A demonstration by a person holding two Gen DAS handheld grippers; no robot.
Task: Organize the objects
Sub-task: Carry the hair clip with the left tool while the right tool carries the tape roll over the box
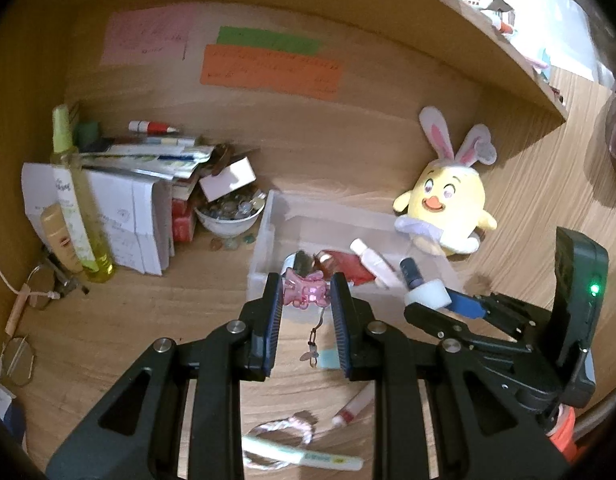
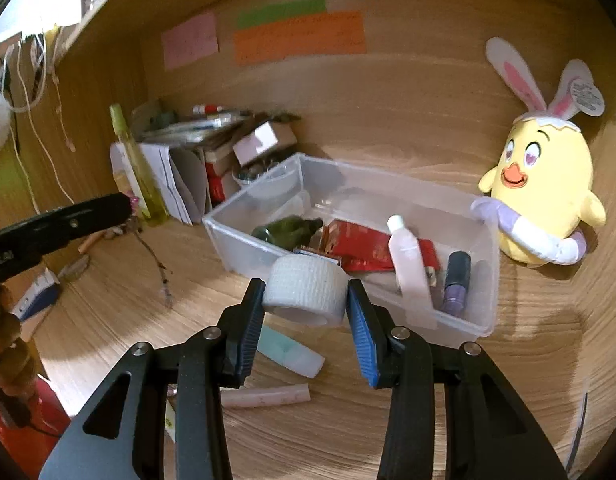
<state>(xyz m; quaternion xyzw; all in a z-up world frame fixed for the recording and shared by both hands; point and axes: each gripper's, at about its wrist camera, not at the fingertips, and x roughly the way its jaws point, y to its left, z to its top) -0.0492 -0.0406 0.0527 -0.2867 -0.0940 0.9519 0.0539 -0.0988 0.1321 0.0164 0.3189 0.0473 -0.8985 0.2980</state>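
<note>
My left gripper (image 1: 306, 293) is shut on a pink bear charm (image 1: 304, 290) with a dangling strap, held just in front of the clear plastic bin (image 1: 268, 224). My right gripper (image 2: 306, 294) is shut on a white bandage roll (image 2: 306, 286), held at the bin's near wall (image 2: 459, 320). The right gripper also shows in the left wrist view (image 1: 439, 300) with the roll (image 1: 427, 294). In the bin lie a red packet (image 2: 367, 250), a pink bottle (image 2: 407, 258), a purple nail polish (image 2: 455, 280) and a dark green bottle (image 2: 288, 230).
A yellow chick plush (image 2: 543, 200) sits right of the bin. A paper stack (image 1: 120, 216), yellow-green spray bottle (image 1: 74, 196) and bowl of stones (image 1: 230, 214) stand at the left. Tubes (image 2: 290, 350), a cord (image 1: 280, 436) and a pen (image 1: 304, 456) lie on the desk in front.
</note>
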